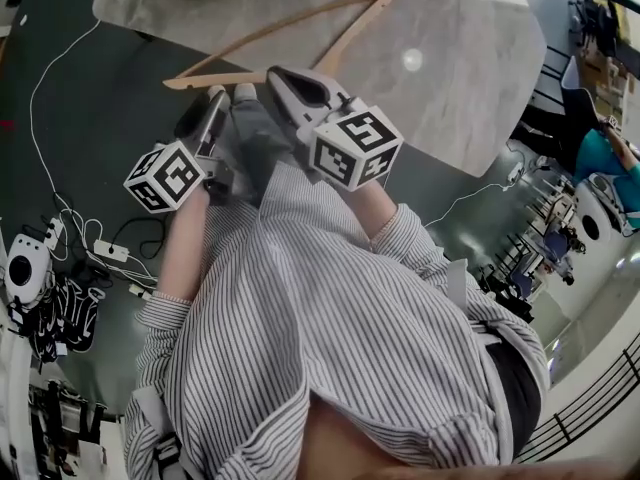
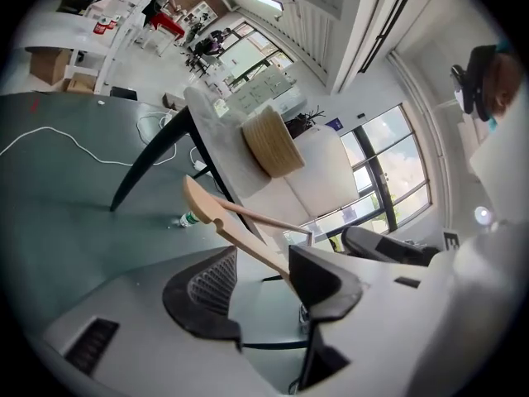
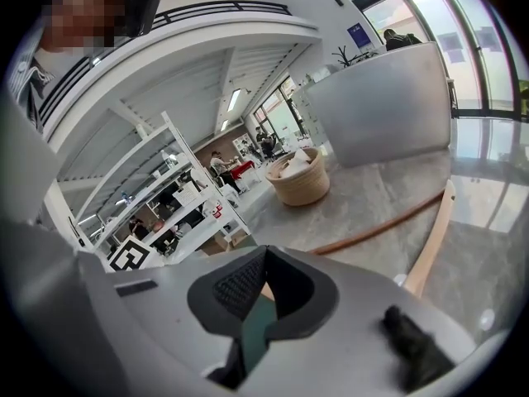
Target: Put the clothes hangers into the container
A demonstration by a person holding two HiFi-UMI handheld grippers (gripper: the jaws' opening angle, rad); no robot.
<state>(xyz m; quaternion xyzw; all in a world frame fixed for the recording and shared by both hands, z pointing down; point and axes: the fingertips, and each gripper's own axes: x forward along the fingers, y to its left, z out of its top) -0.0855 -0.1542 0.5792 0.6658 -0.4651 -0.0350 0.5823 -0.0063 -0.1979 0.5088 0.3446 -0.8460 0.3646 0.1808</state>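
I see my right tongs (image 3: 264, 259) closed tip to tip; past them the wooden hanger (image 3: 431, 242) lies flat on the marble bench (image 3: 372, 184), the woven basket (image 3: 302, 179) standing farther back.

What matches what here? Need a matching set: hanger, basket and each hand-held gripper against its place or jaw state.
Things:
1. hanger
2. basket
3. left hand-held gripper
4. right hand-held gripper

Place or state:
A. jaws together
B. stands on the table, beyond the hanger
C. jaws apart
D. lies flat on the table, one end past the near edge

Pairs: 1-D, 2-B, 3-C, 4-A
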